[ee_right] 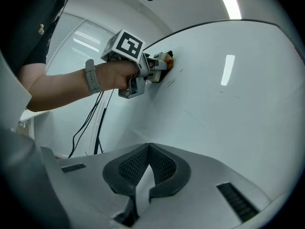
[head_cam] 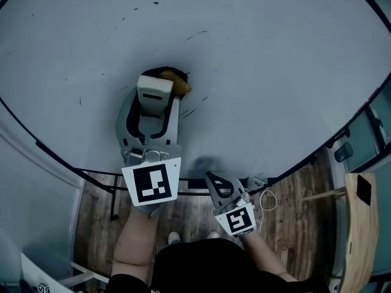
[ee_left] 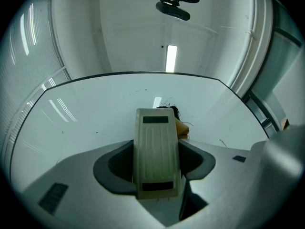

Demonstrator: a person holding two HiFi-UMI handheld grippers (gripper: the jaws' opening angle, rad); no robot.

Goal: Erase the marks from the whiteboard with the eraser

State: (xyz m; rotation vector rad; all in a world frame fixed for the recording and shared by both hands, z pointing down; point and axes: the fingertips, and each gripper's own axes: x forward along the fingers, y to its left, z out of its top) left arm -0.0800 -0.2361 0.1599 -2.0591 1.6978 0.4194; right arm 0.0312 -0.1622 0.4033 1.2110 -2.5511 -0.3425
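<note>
The eraser is clamped lengthwise in the left hand-held gripper, with its far end pressed against the whiteboard. Dark marks are seen just to its right. The right hand-held gripper is held lower, its jaws together on nothing.

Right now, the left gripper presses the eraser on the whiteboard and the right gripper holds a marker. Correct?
Not quite. The left gripper does press the eraser on the whiteboard, but the right gripper holds nothing: the right gripper view shows its jaws shut and empty.
</note>
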